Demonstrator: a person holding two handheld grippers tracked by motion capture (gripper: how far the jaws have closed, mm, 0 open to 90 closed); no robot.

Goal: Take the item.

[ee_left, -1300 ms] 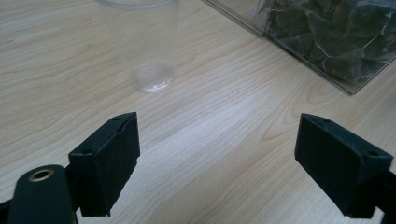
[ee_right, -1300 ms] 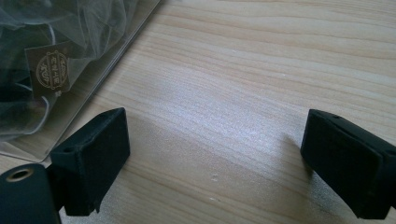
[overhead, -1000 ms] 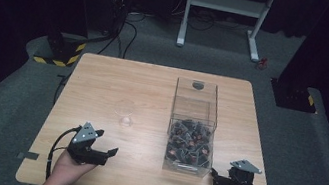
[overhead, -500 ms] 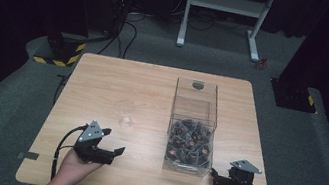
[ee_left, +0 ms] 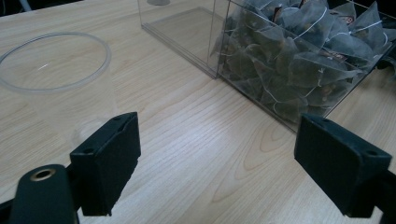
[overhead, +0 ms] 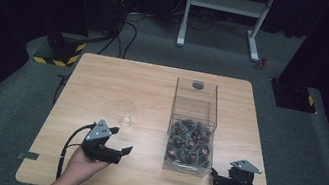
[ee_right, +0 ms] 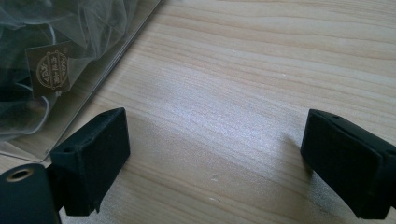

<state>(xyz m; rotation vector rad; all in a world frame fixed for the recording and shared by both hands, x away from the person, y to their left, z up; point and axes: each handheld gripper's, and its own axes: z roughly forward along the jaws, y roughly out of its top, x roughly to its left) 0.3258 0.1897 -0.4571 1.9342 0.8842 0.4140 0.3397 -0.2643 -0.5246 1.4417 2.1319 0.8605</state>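
A clear plastic box (overhead: 191, 127) stands on the wooden table (overhead: 103, 82), its near half packed with several dark tea bags (overhead: 189, 142). In the left gripper view the tea bags (ee_left: 299, 60) press against the box wall (ee_left: 187, 32) and a small clear cup (ee_left: 56, 79) stands at the left. That cup (overhead: 123, 116) sits just beyond my left gripper (overhead: 121, 141), which is open and empty above the near table. My right gripper (overhead: 214, 176) rests open at the box's near right corner. In the right gripper view, the box (ee_right: 93, 70) lies left of its jaws.
A small dark round thing (overhead: 198, 84) lies at the box's far end. The table's near edge is close under both hands. Beyond the table are a white stand (overhead: 226, 11), cables on the floor and a yellow-black striped base (overhead: 60, 52).
My left gripper has moved right and a little forward, toward the cup and box. The right gripper has stayed where it was.
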